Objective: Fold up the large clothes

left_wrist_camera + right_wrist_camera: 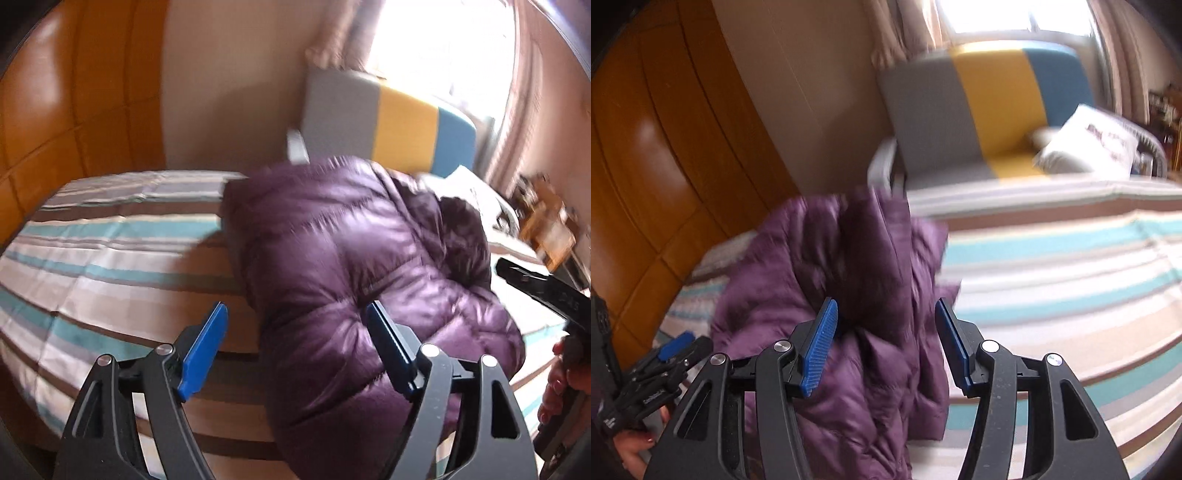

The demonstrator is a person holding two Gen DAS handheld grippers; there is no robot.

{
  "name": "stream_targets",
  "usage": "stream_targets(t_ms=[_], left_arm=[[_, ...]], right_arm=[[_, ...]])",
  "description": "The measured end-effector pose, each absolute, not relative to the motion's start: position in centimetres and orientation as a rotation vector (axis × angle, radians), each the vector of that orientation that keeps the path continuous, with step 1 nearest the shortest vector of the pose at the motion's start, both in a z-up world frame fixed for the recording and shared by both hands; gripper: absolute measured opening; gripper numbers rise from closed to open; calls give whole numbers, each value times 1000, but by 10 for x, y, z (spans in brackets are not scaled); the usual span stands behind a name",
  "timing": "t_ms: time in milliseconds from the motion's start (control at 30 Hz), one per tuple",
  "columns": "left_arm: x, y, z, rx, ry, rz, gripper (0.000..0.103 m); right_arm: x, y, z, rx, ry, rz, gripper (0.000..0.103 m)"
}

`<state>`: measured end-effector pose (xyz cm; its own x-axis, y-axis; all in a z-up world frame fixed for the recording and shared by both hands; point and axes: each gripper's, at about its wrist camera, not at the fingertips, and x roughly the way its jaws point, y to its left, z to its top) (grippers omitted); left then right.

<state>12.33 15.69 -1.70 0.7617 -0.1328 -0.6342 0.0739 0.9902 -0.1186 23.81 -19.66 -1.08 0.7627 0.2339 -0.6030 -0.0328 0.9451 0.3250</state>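
On the striped brown, white and teal bedspread [110, 258], the left gripper [295, 347] stands apart, empty, at six o'clock. The puffy purple quilted jacket [351, 258] lies bundled mid-bed. The right gripper [884, 339], at six o'clock, gapes, pads clear of it.

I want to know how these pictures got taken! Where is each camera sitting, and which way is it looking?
Left wrist view: sits on the left gripper, looking down along its open blue pads at the purple puffer jacket on the striped bed; the right gripper and fingers of the right hand show at the right edge.
Right wrist view: sits on the right gripper, open, facing the jacket and bed; the left gripper and left hand show lower left.
Shared: jacket, bed, the grey, yellow and blue headboard, orange wardrobe, bright window.
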Motion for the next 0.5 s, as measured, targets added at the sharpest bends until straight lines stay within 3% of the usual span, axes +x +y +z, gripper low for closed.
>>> stream_targets(t_ms=[33,100,133,200,500], left_arm=[[123,156,-10,-86,687,-96,77],[131,147,-2,-52,694,-70,75],[137,143,-2,-29,703,-62,68],[150,131,-4,27,744,-40,59],[184,104,-45,83,824,-101,59]], right_arm=[[242,-194,-3,296,682,151,55],[256,-181,5,245,696,159,44],[265,-171,5,194,712,145,35],[274,-153,2,118,749,127,29],[285,-147,-60,52,911,31,26]])
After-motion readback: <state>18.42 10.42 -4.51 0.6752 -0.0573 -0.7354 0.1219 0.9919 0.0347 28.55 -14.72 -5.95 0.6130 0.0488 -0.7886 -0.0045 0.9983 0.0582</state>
